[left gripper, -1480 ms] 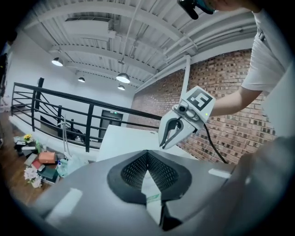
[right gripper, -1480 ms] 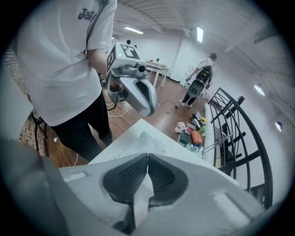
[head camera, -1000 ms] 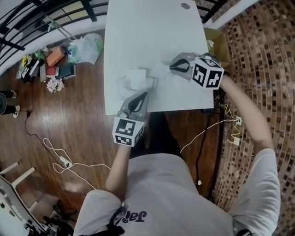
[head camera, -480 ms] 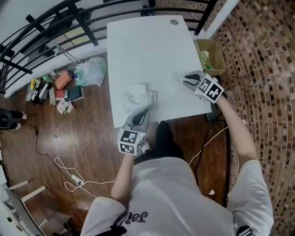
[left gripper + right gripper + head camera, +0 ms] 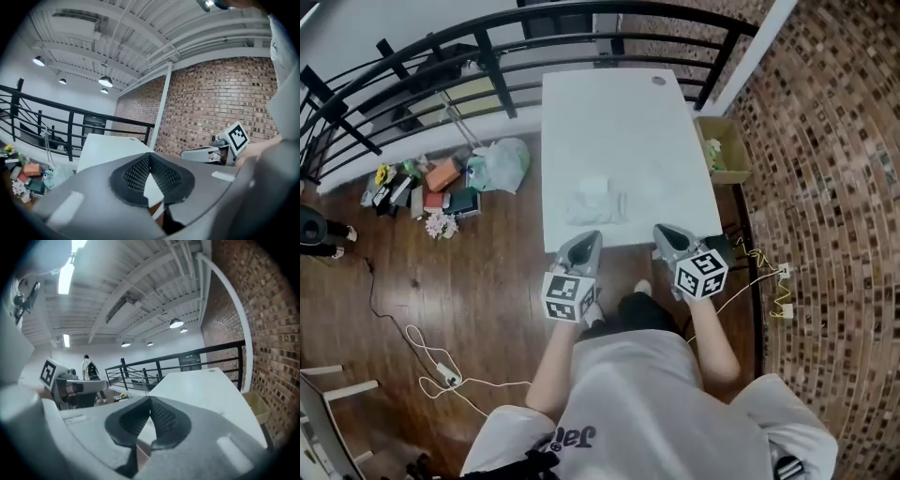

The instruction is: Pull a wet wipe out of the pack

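Observation:
The wet wipe pack (image 5: 596, 205) lies crumpled and pale near the front of the white table (image 5: 619, 112), with a wipe bunched on top of it. A faint loose wipe (image 5: 653, 189) rests on the table to its right. My left gripper (image 5: 590, 237) hovers at the table's front edge, just short of the pack, pads together on nothing (image 5: 150, 155). My right gripper (image 5: 662, 231) hangs beside it at the same edge; its jaws have just been closing and now meet with nothing between them (image 5: 151, 399). Both gripper views look level over the table (image 5: 110, 146), so the pack is hidden there.
A cardboard box (image 5: 721, 150) stands on the floor by the table's right side, against the brick wall. A black railing (image 5: 487, 52) runs behind the table. Bags and clutter (image 5: 441, 178) lie on the wood floor at left, cables (image 5: 431, 366) nearer me.
Both grippers have drawn back from over the table to its front edge. The right one let the wipe go on the table, swung left toward me and rolled over. The view now takes in more floor.

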`<state>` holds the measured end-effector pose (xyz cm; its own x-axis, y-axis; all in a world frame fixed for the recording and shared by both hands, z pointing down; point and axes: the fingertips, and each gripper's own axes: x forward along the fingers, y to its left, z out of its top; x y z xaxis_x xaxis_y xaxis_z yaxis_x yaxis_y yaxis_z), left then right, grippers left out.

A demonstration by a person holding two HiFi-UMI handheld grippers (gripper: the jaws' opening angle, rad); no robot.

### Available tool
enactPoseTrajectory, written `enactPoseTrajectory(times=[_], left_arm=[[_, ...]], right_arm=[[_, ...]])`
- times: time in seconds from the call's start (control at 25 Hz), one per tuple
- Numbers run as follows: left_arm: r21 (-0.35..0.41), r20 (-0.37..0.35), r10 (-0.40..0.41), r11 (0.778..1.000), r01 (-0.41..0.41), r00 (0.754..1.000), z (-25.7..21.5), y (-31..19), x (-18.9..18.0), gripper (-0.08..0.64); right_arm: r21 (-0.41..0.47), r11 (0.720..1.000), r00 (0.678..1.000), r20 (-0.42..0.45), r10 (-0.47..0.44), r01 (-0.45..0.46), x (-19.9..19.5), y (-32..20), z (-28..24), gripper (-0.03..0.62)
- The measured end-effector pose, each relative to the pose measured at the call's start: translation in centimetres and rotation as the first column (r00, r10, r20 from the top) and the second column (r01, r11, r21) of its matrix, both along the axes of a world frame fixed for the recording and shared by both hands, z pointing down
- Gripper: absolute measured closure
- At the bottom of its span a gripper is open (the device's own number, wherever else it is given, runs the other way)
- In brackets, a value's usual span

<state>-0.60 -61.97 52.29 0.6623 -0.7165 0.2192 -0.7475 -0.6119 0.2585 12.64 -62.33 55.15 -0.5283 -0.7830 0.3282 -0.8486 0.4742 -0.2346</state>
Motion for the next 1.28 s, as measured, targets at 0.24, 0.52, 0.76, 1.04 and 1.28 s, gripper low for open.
enactPoseTrajectory(times=[0.24, 0.52, 0.76, 1.04, 1.28], left_arm=[[0.125, 0.016, -0.106, 0.987, 0.103, 0.994, -4.0, 3.8, -0.5, 0.543], [0.306, 0.082, -0.233, 0.931, 0.198, 0.969, -7.9, 14.6, 3.2, 0.543], [0.141, 0.122, -0.181, 0.976, 0.164, 0.976, -3.4, 25.8, 9.1, 0.544], [0.314, 0.105, -0.155, 0.942, 0.116, 0.982, -11.6, 24.7, 9.9, 0.543], [0.363, 0.079, -0.150, 0.925, 0.112, 0.986, -14.5, 25.5, 7.4, 0.544]], right_arm=[[0.139, 0.989, 0.999, -0.026, -0.046, 0.049, -4.4, 4.4, -5.1, 0.600], [0.319, 0.945, 0.990, -0.137, -0.035, 0.077, 1.3, 12.8, -10.8, 0.600], [0.035, 0.999, 0.999, -0.013, 0.037, -0.036, 6.3, 23.3, -4.3, 0.600], [0.211, 0.977, 1.000, 0.001, 0.013, -0.013, 4.7, 25.1, -11.4, 0.600], [0.317, 0.948, 1.000, -0.010, 0.029, -0.024, 2.3, 23.5, -16.6, 0.600]])
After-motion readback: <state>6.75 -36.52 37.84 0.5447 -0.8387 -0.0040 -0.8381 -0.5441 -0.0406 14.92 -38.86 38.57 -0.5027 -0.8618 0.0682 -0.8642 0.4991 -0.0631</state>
